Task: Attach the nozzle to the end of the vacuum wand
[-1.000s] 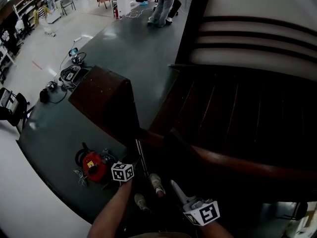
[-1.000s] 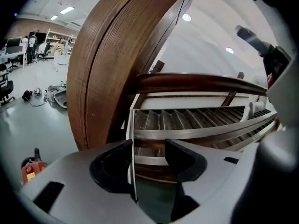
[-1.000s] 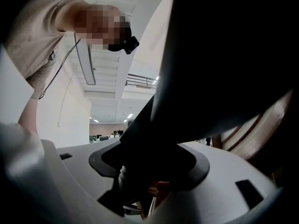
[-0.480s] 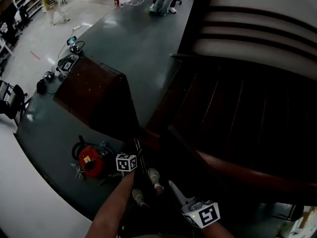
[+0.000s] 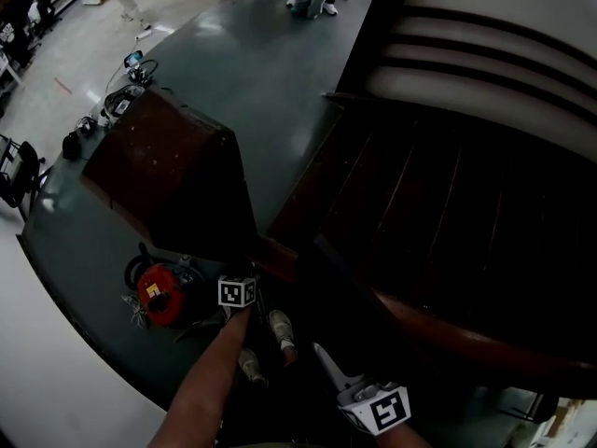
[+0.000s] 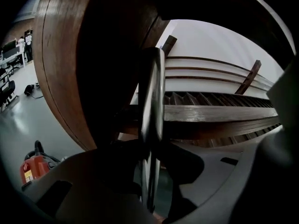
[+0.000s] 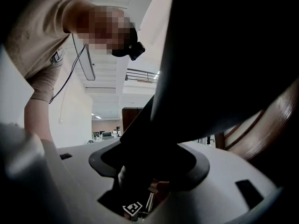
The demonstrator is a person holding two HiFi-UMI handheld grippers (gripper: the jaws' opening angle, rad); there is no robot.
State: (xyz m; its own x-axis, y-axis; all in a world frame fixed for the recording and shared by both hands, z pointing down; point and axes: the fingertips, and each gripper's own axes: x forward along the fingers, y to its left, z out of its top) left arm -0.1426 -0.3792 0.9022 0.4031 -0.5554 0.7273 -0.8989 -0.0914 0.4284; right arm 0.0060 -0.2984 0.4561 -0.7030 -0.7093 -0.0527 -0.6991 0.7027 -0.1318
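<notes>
The left gripper (image 6: 156, 153) pinched the metal wand (image 6: 152, 92), which stood upright between its jaws at mid-frame. The right gripper (image 7: 149, 162) was closed on the dark nozzle (image 7: 210, 69) – a bulky shape filling the right of its view, apart from the wand. Low in the head view, both grippers sat beside the person's shoes (image 5: 280, 327). A wooden post (image 5: 168, 171) and curved handrail (image 5: 438, 329) crowded close, with stairs (image 5: 448, 203) behind – and a red vacuum (image 5: 154, 295) on the floor at lower left.
</notes>
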